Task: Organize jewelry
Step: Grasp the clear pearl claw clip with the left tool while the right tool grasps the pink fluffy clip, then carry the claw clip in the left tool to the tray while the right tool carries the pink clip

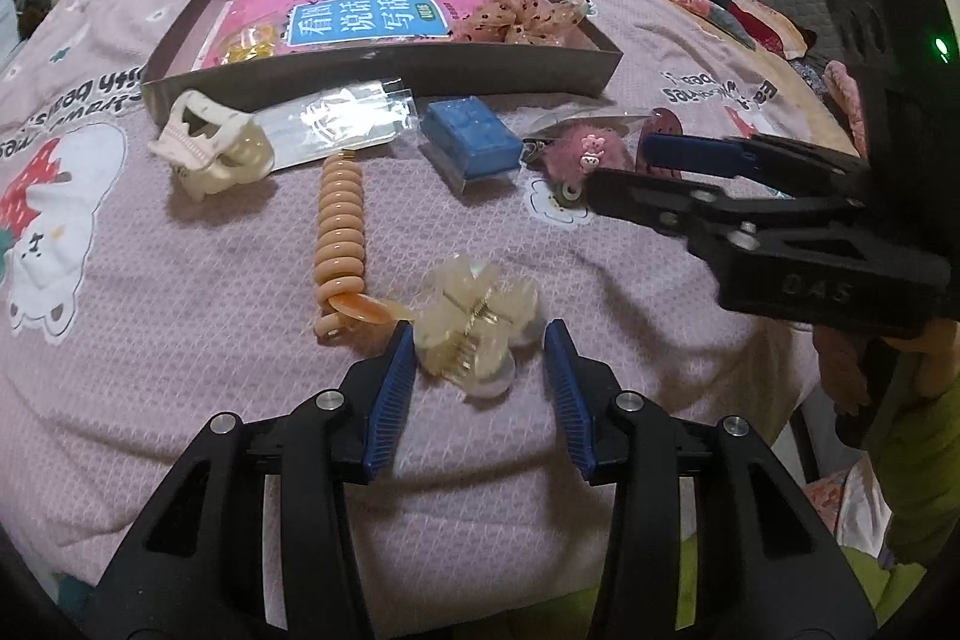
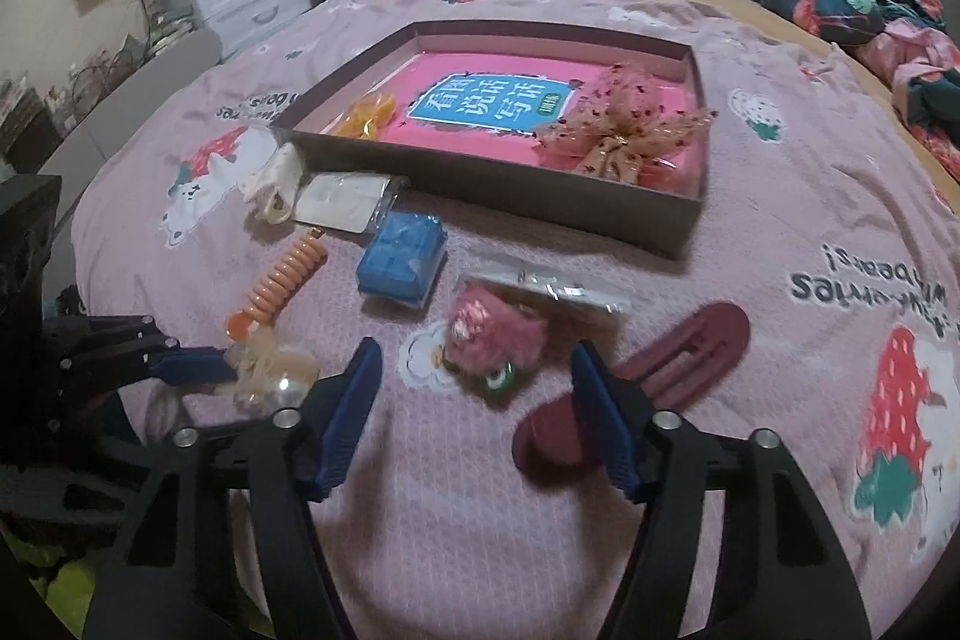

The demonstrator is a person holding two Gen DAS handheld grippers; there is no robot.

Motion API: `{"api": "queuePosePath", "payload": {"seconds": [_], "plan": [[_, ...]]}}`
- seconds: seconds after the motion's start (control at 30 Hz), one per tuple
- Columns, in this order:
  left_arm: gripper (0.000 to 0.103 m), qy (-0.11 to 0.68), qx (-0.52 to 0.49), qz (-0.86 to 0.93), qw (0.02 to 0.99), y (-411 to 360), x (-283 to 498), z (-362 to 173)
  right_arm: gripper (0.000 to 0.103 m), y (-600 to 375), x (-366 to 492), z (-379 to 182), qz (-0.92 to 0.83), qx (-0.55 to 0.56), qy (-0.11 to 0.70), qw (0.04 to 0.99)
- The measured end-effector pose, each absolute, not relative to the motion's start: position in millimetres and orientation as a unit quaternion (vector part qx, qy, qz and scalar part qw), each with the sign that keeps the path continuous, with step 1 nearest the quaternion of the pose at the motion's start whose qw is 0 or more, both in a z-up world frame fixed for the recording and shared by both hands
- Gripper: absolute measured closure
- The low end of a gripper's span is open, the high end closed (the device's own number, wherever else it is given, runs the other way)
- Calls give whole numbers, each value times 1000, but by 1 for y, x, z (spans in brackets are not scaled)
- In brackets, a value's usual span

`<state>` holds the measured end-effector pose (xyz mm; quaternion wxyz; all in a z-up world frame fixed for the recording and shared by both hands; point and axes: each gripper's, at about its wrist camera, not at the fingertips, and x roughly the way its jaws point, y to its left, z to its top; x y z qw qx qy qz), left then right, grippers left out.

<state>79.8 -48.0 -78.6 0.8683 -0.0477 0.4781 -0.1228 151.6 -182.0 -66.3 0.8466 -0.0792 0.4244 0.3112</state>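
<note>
task judged early. already in the box [image 2: 672, 214]: a bow [image 2: 624, 130] at its right end and a yellow clip [image 2: 369, 112] at its left, both lying on a pink book [image 2: 492, 100]. still out on the blanket [image 1: 210, 280], in front of the box: cream claw [image 1: 210, 148], clear packet [image 1: 336, 124], coil tie [image 1: 341, 226], blue case [image 1: 471, 142], pink fluffy charm [image 2: 498, 328] in a plastic sleeve, maroon clip [image 2: 660, 376], clear claw [image 1: 474, 328]. seven or so left against two stowed.

left gripper [image 1: 480, 358]: released, pads set wide to either side of the clear claw, left pad touching or nearly touching it, right pad apart. not yet gripped. judged poised to close on it.

right gripper [image 2: 477, 388]: released, nothing held, fingers spread around the fluffy charm; right finger overlapping the maroon clip in the right wrist view, contact not determinable. view slightly blurred.

clear claw: translucent, pale yellowish, petal-shaped lobes, metal spring and teeth visible at centre, a pearl-like bead on the near side in the right wrist view. lay on the blanket just beside the flat end of the coil tie, well short of the box. small and glossy; judged liable to slip or tip between the pads unless caught across the body.
</note>
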Motion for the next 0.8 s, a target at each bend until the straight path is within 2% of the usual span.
{"api": "queuePosePath", "payload": {"seconds": [0.23, 0.8], "plan": [[64, 476, -42, -125, 869, -54, 90, -82, 72, -168, 173, -81, 321, -86, 449, 830], [64, 463, -35, -148, 873, -70, 88, -67, 75, -212, 152, -59, 321, -32, 433, 842]]}}
